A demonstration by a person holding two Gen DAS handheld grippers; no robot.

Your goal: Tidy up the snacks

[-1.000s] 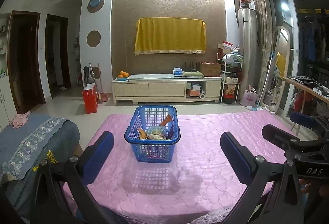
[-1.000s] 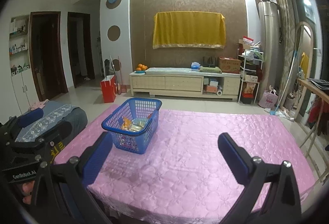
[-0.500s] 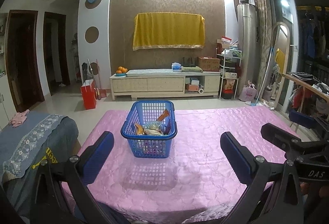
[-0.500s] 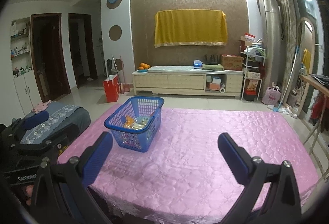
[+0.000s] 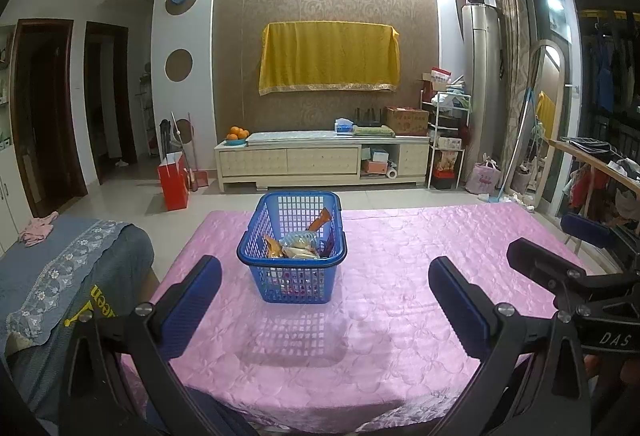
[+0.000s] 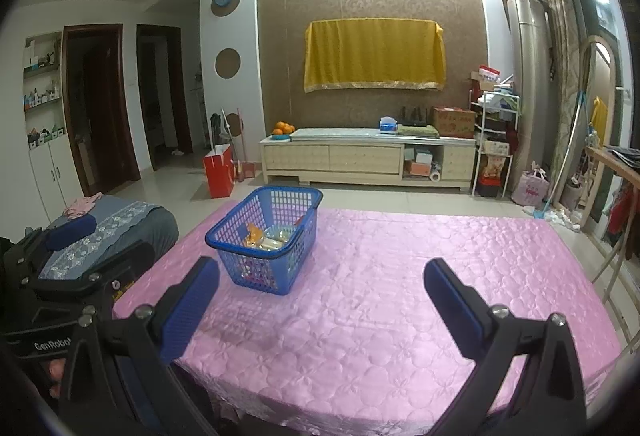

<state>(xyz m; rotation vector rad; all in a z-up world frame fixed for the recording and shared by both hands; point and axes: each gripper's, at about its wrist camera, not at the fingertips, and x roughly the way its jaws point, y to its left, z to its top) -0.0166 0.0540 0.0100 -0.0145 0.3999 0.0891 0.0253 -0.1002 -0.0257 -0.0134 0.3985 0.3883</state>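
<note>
A blue plastic basket [image 5: 294, 284] stands on the pink quilted tablecloth [image 5: 392, 320], left of the table's middle. It holds several snack packets [image 5: 298, 246], orange, clear and pale ones. My left gripper [image 5: 326, 278] hangs open near the table's front edge, nothing between its blue pads, the basket a little ahead of it. In the right wrist view the basket [image 6: 264, 268] lies ahead to the left. My right gripper [image 6: 320, 278] is open and empty above the tablecloth [image 6: 400, 296]. Each gripper shows at the edge of the other's view.
A seat with a grey-blue floral cover [image 5: 60, 276] stands close to the table's left side. A wooden rail with clothes [image 5: 592, 160] and a chair [image 6: 616, 260] are at the right. Beyond the table lie tiled floor, a red bag [image 5: 173, 186] and a low cabinet [image 5: 320, 164].
Both grippers have drawn back and risen slightly; the basket looks farther off and more of the table's front shows. Both stay open. The basket has not moved.
</note>
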